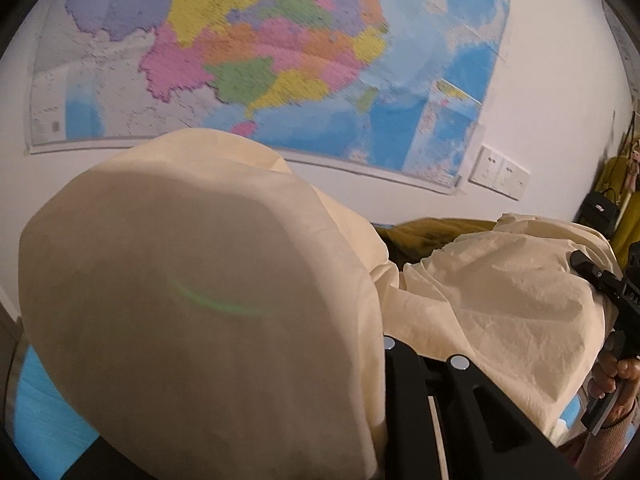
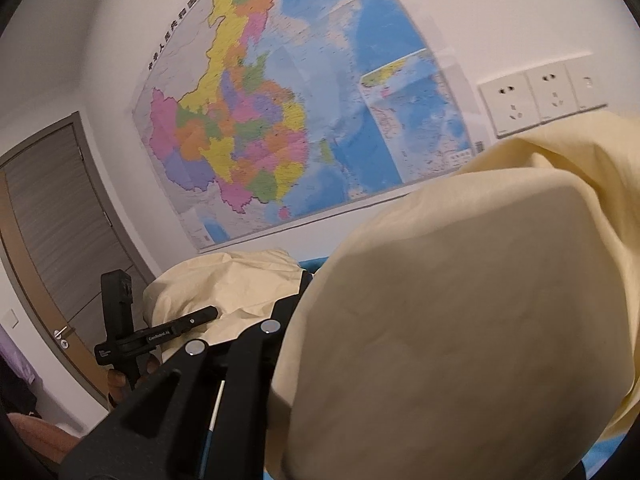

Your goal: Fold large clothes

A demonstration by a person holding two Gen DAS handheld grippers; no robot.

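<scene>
A large cream-yellow garment point(image 1: 192, 288) hangs lifted in the air between both grippers and drapes over each camera. In the left wrist view it covers my left gripper's left finger; only the right finger point(image 1: 452, 376) shows, close against the cloth. The right gripper point(image 1: 596, 276) shows at the far right, clamped on the garment's other end point(image 1: 500, 280). In the right wrist view the cloth point(image 2: 460, 320) hides my right gripper's right finger; the left finger point(image 2: 224, 356) shows. The left gripper point(image 2: 200, 318) is seen at the left, shut on the cream garment point(image 2: 224, 280).
A big coloured wall map point(image 1: 260, 60) fills the wall ahead, also in the right wrist view point(image 2: 280, 120). White wall sockets point(image 2: 536, 96) sit to its right. A grey door point(image 2: 52, 216) stands at left. A blue surface point(image 1: 44, 412) lies below. Olive-green cloth point(image 1: 432, 232) lies behind.
</scene>
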